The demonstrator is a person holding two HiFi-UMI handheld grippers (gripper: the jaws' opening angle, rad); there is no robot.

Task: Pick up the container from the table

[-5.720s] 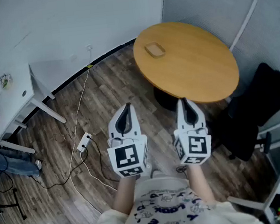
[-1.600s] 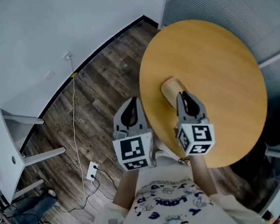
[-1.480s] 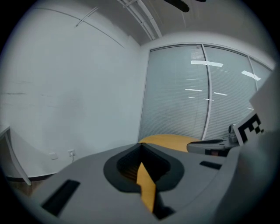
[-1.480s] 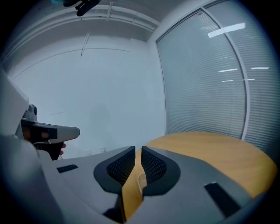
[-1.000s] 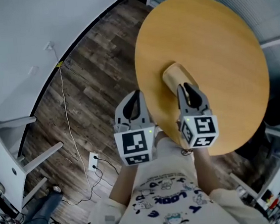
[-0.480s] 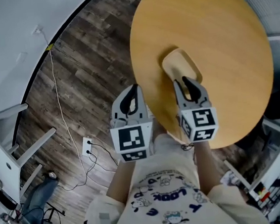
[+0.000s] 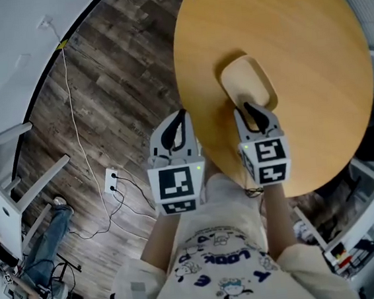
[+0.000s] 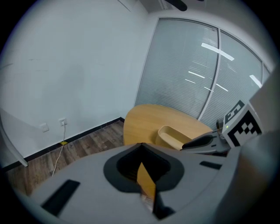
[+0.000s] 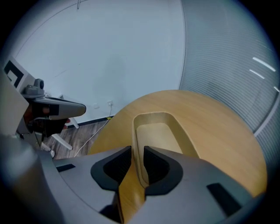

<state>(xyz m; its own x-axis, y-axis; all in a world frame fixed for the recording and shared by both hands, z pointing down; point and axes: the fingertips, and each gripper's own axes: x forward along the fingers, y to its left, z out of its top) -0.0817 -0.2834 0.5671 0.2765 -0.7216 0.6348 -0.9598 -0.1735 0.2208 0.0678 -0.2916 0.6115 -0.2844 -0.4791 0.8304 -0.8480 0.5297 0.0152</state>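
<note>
A tan oval container sits on the round wooden table, toward its near left side. My right gripper is at the container's near end. In the right gripper view the jaws stand close together with the container's near left wall between them. My left gripper hangs shut and empty just off the table's left edge, over the floor. The left gripper view shows its jaws meeting, with the container and the right gripper off to the right.
The floor is dark wood planks, with a white power strip and cables lying left of me. White desk legs stand at far left. A shelf with small items is at lower right. Frosted glass panels rise behind the table.
Over the earlier frames the person walked up to the table, and the right gripper came to the container's near end. In the last half second the grippers hold almost the same places.
</note>
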